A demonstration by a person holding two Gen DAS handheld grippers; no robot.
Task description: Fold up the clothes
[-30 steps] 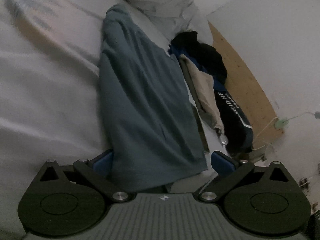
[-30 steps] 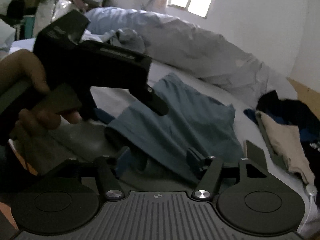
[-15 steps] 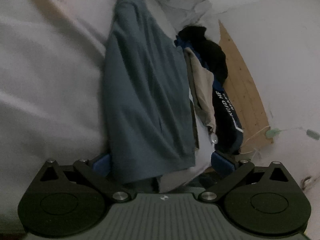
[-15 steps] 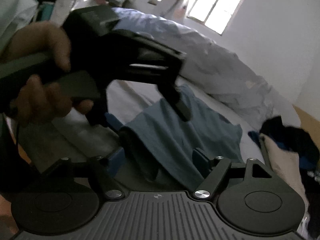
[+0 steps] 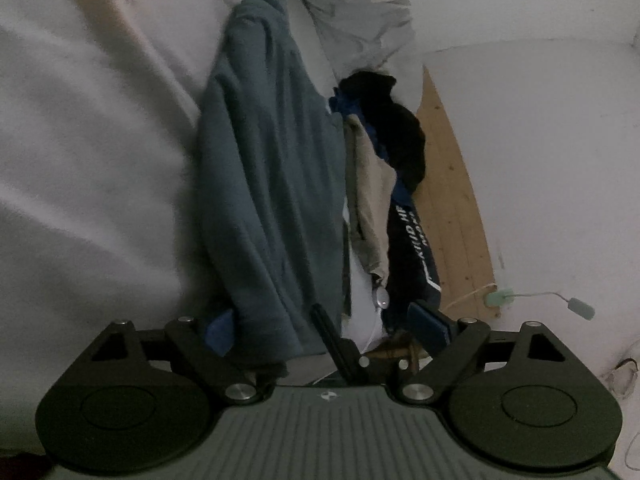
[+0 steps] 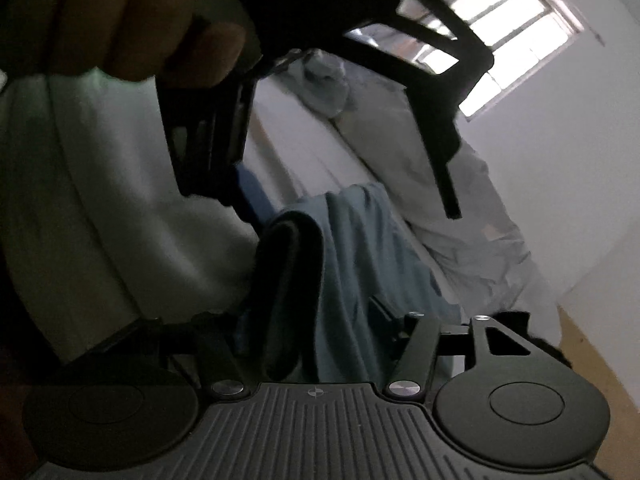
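Note:
A blue-grey shirt [image 5: 272, 184] hangs lengthwise away from both grippers, its far end resting on the white bed [image 5: 80, 160]. Its near edge drapes between the wide-apart blue pads of my left gripper [image 5: 320, 324], and the pads do not pinch it. In the right wrist view the shirt [image 6: 360, 264] is folded over itself and bunched between the fingers of my right gripper [image 6: 312, 320], which stand fairly close around the cloth. The left gripper's black body [image 6: 320, 60] and the hand holding it fill the top of that view.
A pile of other clothes, black [image 5: 400, 140], beige [image 5: 372, 208] and navy with white lettering [image 5: 416, 248], lies right of the shirt. A wooden board [image 5: 452, 208] and white wall are beyond. A crumpled grey duvet [image 6: 460, 208] lies under a bright window [image 6: 500, 40].
Both grippers have risen and tilted, lifting the shirt's near edge so it hangs narrower and longer. The left gripper has moved up close over the right one.

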